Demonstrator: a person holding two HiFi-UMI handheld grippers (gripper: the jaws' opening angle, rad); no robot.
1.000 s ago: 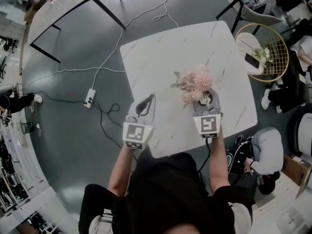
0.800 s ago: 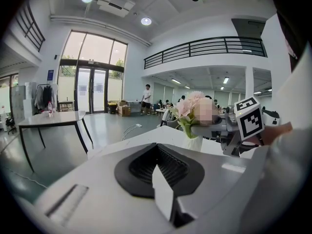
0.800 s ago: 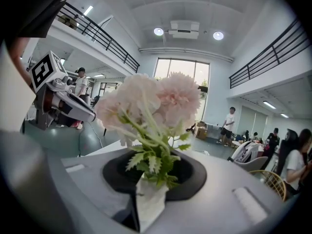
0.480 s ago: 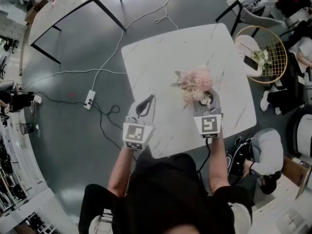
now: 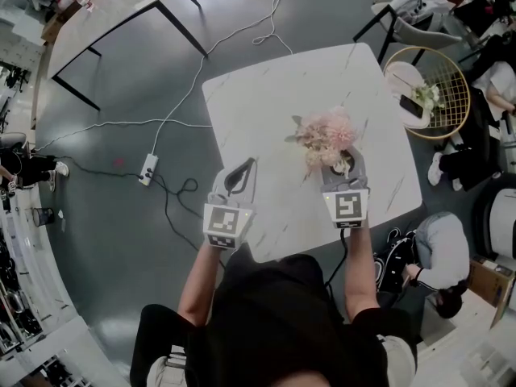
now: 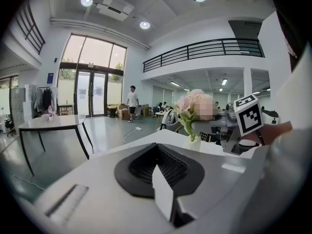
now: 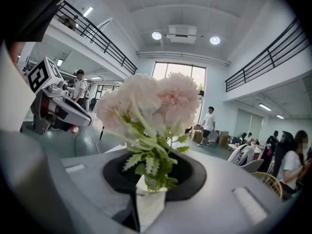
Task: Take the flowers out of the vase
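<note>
The right gripper (image 7: 149,199) is clamped narrowly on the green stems of the pink flowers (image 5: 326,135), which stand in a small white vase (image 6: 195,143) on the counter (image 5: 266,95). The left gripper (image 5: 248,164) has its jaws together on nothing, near the counter's edge.

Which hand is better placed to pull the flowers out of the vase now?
Right. The right gripper has the flowers between its fingers; the left gripper is shut, empty, off to the side by the table edge.
</note>
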